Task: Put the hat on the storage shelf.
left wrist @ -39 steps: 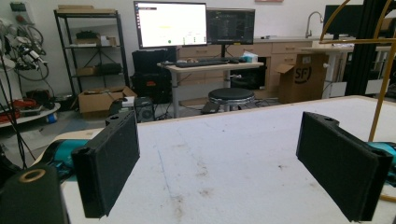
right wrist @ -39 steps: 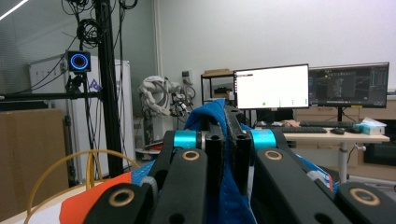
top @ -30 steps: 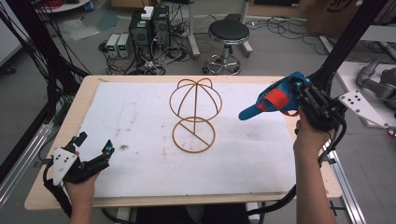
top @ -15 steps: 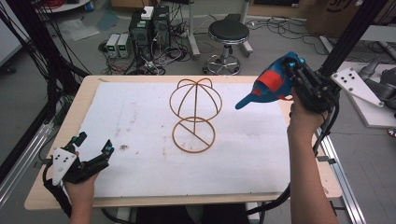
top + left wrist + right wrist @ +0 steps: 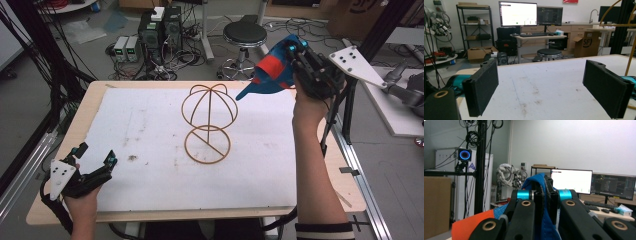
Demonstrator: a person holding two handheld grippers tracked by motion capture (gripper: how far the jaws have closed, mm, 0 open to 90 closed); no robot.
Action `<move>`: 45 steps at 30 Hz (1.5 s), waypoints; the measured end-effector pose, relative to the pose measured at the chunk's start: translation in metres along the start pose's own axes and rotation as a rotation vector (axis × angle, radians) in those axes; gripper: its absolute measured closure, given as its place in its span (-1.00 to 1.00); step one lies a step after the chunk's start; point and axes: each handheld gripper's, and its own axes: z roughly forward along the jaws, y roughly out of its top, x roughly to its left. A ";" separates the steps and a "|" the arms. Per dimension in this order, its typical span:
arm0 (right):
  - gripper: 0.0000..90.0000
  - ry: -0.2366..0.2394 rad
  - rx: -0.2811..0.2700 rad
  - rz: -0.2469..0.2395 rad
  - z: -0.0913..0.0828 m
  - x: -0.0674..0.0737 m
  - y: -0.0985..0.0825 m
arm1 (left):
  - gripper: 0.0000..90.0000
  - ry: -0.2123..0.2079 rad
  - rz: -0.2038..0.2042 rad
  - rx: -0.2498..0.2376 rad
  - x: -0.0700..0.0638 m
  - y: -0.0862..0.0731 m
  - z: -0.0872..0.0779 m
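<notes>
Black jaws on the left gripper (image 5: 95,159) are sitting wide apart at the table's (image 5: 150,125) near-left corner. Farther out, the right gripper (image 5: 295,52) is clamping a blue-and-orange cap (image 5: 272,72) in the air, brim pointing down-left toward the gold wire stand (image 5: 207,122). A far-off box (image 5: 587,42) reads "SF".

Left gripper (image 5: 95,157): held low at the near left, jaws spread wide apart, nothing between them; hand (image 5: 82,202) gripped it from below. Right gripper (image 5: 295,52): raised high at the far right on an extended forearm (image 5: 312,165), jaws closed on blue-and-orange fabric (image 5: 272,72).
</notes>
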 end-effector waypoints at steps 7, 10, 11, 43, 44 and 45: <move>0.98 0.011 -0.021 -0.005 0.024 0.012 0.009 | -0.70 0.014 -0.001 -0.002 0.005 -0.001 -0.006; 0.98 0.025 -0.037 -0.002 0.031 0.017 0.013 | -0.70 0.018 -0.004 -0.001 0.008 -0.001 -0.009; 0.98 0.025 -0.037 -0.002 0.031 0.017 0.013 | -0.70 0.019 -0.006 0.000 0.009 -0.001 -0.010; 0.97 0.213 0.071 0.004 0.070 0.087 -0.039 | -0.70 0.029 -0.026 -0.011 0.014 -0.001 -0.018; 0.97 0.213 0.071 0.004 0.070 0.087 -0.039 | -0.70 0.029 -0.026 -0.011 0.014 -0.001 -0.018; 0.97 0.228 0.065 0.008 0.066 0.087 -0.042 | -0.70 0.029 -0.026 -0.011 0.014 -0.001 -0.018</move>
